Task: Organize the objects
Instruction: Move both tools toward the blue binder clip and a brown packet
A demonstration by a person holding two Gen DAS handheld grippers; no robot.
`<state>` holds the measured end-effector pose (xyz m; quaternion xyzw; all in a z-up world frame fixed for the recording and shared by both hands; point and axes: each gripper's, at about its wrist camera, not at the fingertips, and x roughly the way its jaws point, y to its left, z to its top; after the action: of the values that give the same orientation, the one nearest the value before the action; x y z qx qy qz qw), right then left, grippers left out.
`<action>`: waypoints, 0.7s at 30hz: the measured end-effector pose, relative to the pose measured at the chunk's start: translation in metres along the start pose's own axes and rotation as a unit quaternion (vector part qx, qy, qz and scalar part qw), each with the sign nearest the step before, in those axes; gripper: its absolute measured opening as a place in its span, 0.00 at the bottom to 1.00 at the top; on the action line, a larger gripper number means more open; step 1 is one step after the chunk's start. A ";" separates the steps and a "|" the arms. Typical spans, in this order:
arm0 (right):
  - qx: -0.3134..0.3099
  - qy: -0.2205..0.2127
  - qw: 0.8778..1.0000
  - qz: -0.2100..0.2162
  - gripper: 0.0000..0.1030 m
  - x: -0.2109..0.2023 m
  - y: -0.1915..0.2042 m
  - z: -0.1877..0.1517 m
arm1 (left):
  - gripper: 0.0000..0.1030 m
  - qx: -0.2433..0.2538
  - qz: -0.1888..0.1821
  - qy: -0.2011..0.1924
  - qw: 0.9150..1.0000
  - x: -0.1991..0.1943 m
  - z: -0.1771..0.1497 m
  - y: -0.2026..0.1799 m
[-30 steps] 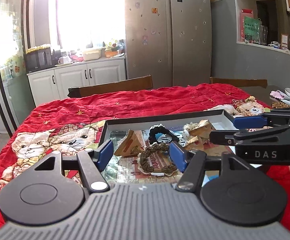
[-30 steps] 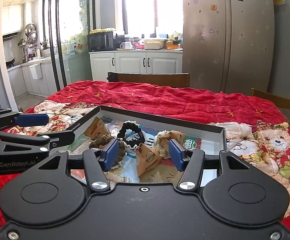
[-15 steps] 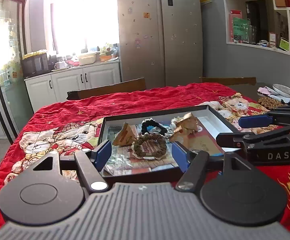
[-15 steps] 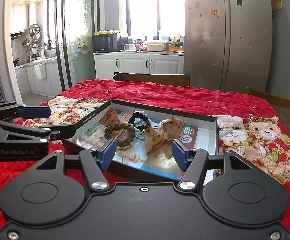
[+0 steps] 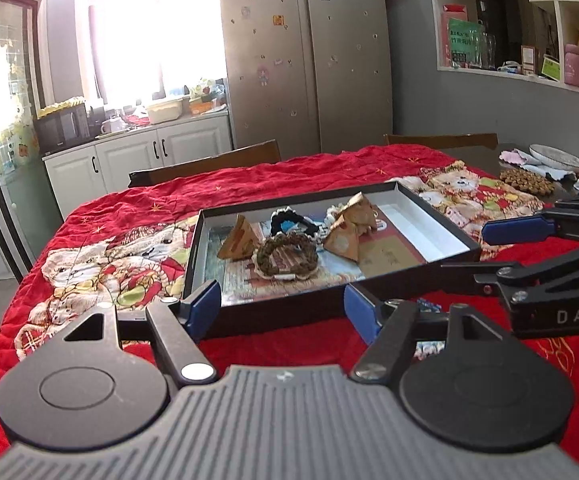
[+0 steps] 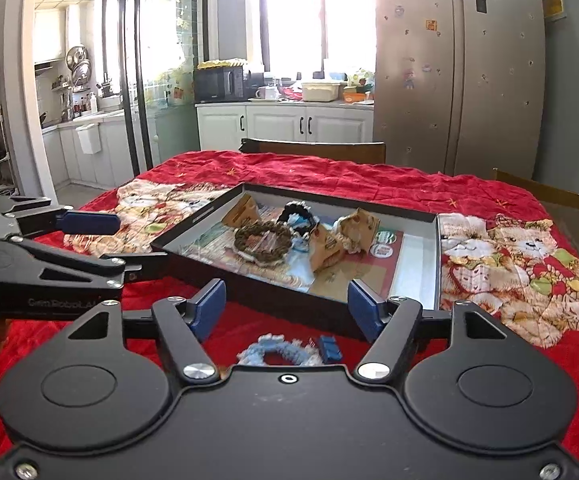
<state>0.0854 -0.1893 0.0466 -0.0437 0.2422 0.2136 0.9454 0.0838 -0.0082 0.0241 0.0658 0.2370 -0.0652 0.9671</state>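
A shallow black tray (image 5: 193,256) (image 6: 436,260) lies on the red bear-print cloth. In it are a brown braided ring (image 5: 265,258) (image 6: 245,240), a black scrunchie (image 5: 285,216) (image 6: 295,210) and triangular kraft packets (image 5: 239,242) (image 6: 325,246). My left gripper (image 5: 282,310) stands open just short of the tray's front wall, with nothing between its fingers. My right gripper (image 6: 286,306) hovers at the near right corner with its jaws opening and holds nothing. Under it on the cloth lie a light blue scrunchie (image 6: 285,350) and a small blue clip (image 6: 329,348).
Each gripper shows in the other's view, the right gripper (image 5: 529,248) beside the tray's right end and the left gripper (image 6: 69,240) at its left. A wooden chair (image 5: 205,164) stands behind the table. A brown beaded mat (image 5: 527,180) and a plate (image 5: 555,156) sit far right.
Both grippers have drawn back from over the tray to its near side. The right jaws have widened. The light blue scrunchie and the clip have come into view.
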 end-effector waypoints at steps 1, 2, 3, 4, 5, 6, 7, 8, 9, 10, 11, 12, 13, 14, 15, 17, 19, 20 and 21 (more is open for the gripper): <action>-0.001 0.001 1.000 0.000 0.64 -0.001 0.002 -0.003 | 0.77 0.000 0.000 0.002 1.000 0.000 -0.002 0.000; -0.001 0.002 1.000 0.000 0.65 -0.002 0.003 -0.005 | 0.77 0.001 0.000 0.005 1.000 0.000 -0.004 -0.001; 0.000 0.004 1.000 -0.002 0.65 -0.003 0.005 -0.008 | 0.77 0.000 0.000 0.007 1.000 0.000 -0.006 0.000; 0.001 0.003 1.000 -0.003 0.65 -0.005 0.007 -0.011 | 0.77 0.000 -0.001 0.012 1.000 0.001 -0.008 0.000; 0.001 0.004 1.000 -0.004 0.65 -0.005 0.008 -0.015 | 0.77 -0.001 -0.002 0.015 1.000 0.002 -0.010 -0.001; 0.000 0.005 1.000 -0.004 0.65 -0.006 0.009 -0.018 | 0.77 -0.002 -0.003 0.020 1.000 0.004 -0.012 -0.001; -0.001 0.007 1.000 -0.005 0.65 -0.006 0.010 -0.022 | 0.77 -0.002 -0.004 0.025 1.000 0.006 -0.015 -0.002; -0.001 0.009 1.000 -0.006 0.65 -0.005 0.011 -0.025 | 0.77 -0.002 -0.004 0.029 1.000 0.007 -0.018 -0.003; -0.001 0.011 1.000 -0.004 0.65 -0.004 0.011 -0.029 | 0.77 -0.002 -0.004 0.033 0.999 0.009 -0.020 -0.003; 0.000 0.015 1.000 0.000 0.65 -0.003 0.012 -0.032 | 0.77 -0.003 -0.005 0.038 0.999 0.011 -0.023 -0.003; -0.002 0.018 1.000 0.003 0.65 -0.002 0.013 -0.036 | 0.77 -0.003 -0.005 0.042 0.999 0.013 -0.025 -0.004; -0.004 0.019 1.000 0.006 0.65 -0.002 0.014 -0.039 | 0.77 -0.004 -0.007 0.046 0.999 0.015 -0.027 -0.004; -0.008 0.021 1.000 0.007 0.65 -0.001 0.015 -0.042 | 0.77 -0.005 -0.009 0.050 0.999 0.016 -0.029 -0.004; -0.011 0.023 1.000 0.008 0.65 0.000 0.017 -0.045 | 0.77 -0.006 -0.009 0.053 0.999 0.018 -0.031 -0.004; -0.013 0.026 1.000 0.009 0.65 0.002 0.020 -0.047 | 0.77 -0.006 -0.009 0.056 0.998 0.020 -0.033 -0.005; -0.013 0.033 0.999 0.012 0.65 0.005 0.022 -0.050 | 0.77 -0.006 -0.011 0.060 0.998 0.024 -0.036 -0.006; -0.012 0.040 0.999 0.015 0.65 0.009 0.025 -0.055 | 0.77 -0.008 -0.016 0.065 0.998 0.027 -0.039 -0.007; -0.012 0.044 0.999 0.015 0.65 0.011 0.026 -0.057 | 0.77 -0.008 -0.018 0.066 0.998 0.028 -0.040 -0.007; -0.010 0.047 0.999 0.016 0.65 0.014 0.026 -0.058 | 0.77 -0.009 -0.020 0.068 0.997 0.030 -0.041 -0.008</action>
<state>0.0596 -0.1710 -0.0108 -0.0596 0.2851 0.2285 0.9289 0.0903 -0.0119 -0.0265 0.0568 0.3041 -0.0778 0.9478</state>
